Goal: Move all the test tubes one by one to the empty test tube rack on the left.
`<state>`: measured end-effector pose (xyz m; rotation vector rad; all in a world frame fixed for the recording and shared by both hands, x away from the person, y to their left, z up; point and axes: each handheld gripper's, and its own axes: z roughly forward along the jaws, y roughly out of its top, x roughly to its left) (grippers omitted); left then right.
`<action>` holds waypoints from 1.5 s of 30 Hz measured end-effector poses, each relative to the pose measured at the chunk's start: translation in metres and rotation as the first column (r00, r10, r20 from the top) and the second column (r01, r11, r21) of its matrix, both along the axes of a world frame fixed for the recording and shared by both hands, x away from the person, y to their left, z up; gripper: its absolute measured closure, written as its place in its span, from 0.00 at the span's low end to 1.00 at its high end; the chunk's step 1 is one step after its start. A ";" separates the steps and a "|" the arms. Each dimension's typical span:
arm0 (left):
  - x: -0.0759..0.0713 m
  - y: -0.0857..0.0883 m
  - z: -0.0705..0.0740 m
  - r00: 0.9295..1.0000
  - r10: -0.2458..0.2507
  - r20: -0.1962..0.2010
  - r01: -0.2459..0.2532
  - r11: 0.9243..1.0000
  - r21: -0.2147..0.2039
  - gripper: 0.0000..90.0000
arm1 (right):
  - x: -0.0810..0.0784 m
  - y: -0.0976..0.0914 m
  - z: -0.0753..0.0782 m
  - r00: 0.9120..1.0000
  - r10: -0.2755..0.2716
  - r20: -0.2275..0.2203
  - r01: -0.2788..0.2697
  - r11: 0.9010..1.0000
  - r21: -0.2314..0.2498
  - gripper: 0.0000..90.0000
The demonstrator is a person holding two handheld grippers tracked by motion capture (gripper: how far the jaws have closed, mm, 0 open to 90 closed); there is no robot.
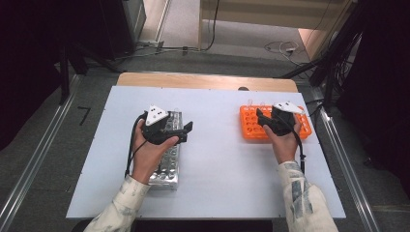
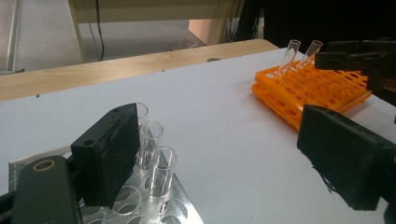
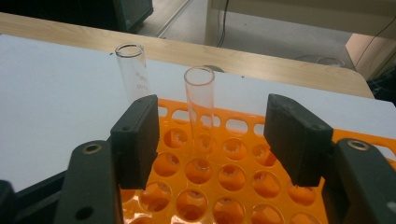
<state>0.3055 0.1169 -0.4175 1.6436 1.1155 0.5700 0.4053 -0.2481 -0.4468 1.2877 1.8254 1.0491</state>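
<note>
- Tubes: two clear glass tubes stand in the far row of the orange rack (image 3: 243, 177), which lies at the right of the white table (image 1: 217, 159).
- Near tube (image 3: 200, 109) stands upright in its hole, framed between my right jaws but past their tips; nothing touches it.
- Far tube (image 3: 132, 71) stands to its left, one hole on, at the rack's corner, also free.
- From my left gripper view both tubes (image 2: 299, 53) lean slightly at the rack's far end.
- My right gripper (image 1: 269, 121) hangs over the orange rack, pointing toward its far left corner. Its jaws stand partly open and hold nothing.
- My left gripper (image 1: 186, 129) hangs over the metal rack (image 1: 167, 169), which lies left of the table's middle, well apart from the orange one.
- Left jaws are wide open and grip nothing; only bare table shows between them.
- Three more clear tubes (image 2: 161, 170) stand in a row in the metal rack, just beside my left jaw's inner pad; whether the pad touches them I cannot tell.
- A person's hands hold both grippers, sleeves coming in from the near edge.
</note>
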 end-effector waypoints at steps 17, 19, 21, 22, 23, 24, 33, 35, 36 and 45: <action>-0.001 -0.001 0.000 1.000 -0.004 -0.002 0.004 1.000 -0.004 0.15 | 0.016 0.008 -0.021 1.000 -0.003 -0.014 0.003 1.000 -0.029 0.65; -0.001 -0.001 0.001 1.000 -0.005 0.000 0.005 1.000 -0.002 0.14 | 0.017 0.008 -0.024 1.000 -0.001 -0.022 0.000 0.999 -0.032 0.67; -0.001 -0.001 0.001 1.000 -0.004 0.002 0.004 1.000 -0.006 0.15 | 0.017 0.009 -0.025 1.000 -0.003 -0.027 0.002 1.000 -0.030 0.70; -0.001 -0.001 0.002 1.000 -0.004 0.002 0.004 1.000 -0.007 0.15 | 0.018 0.009 -0.025 1.000 0.000 -0.022 0.000 1.000 -0.029 0.71; -0.001 -0.001 0.002 1.000 -0.004 0.003 0.004 1.000 -0.006 0.14 | 0.018 0.009 -0.025 1.000 0.001 -0.022 -0.002 1.000 -0.031 0.72; -0.001 -0.001 0.002 1.000 -0.004 0.002 0.004 1.000 -0.006 0.14 | 0.018 0.009 -0.025 1.000 0.002 -0.021 -0.003 0.999 -0.032 0.74; -0.001 -0.002 0.002 1.000 -0.007 0.001 0.007 1.000 -0.003 0.15 | 0.018 0.007 -0.024 1.000 0.005 -0.021 -0.006 1.000 -0.017 0.81; -0.002 -0.002 0.002 1.000 -0.008 0.001 0.008 1.000 -0.002 0.14 | 0.017 0.005 -0.021 1.000 0.004 -0.011 -0.004 1.000 -0.006 0.81; -0.002 -0.002 0.002 1.000 -0.009 0.000 0.009 1.000 -0.001 0.15 | 0.017 0.004 -0.019 1.000 0.003 -0.006 -0.003 1.000 0.000 0.81; -0.003 -0.003 0.002 1.000 -0.013 -0.004 0.013 1.000 -0.006 0.14 | 0.003 -0.007 0.003 1.000 0.020 0.018 -0.022 0.997 0.071 0.81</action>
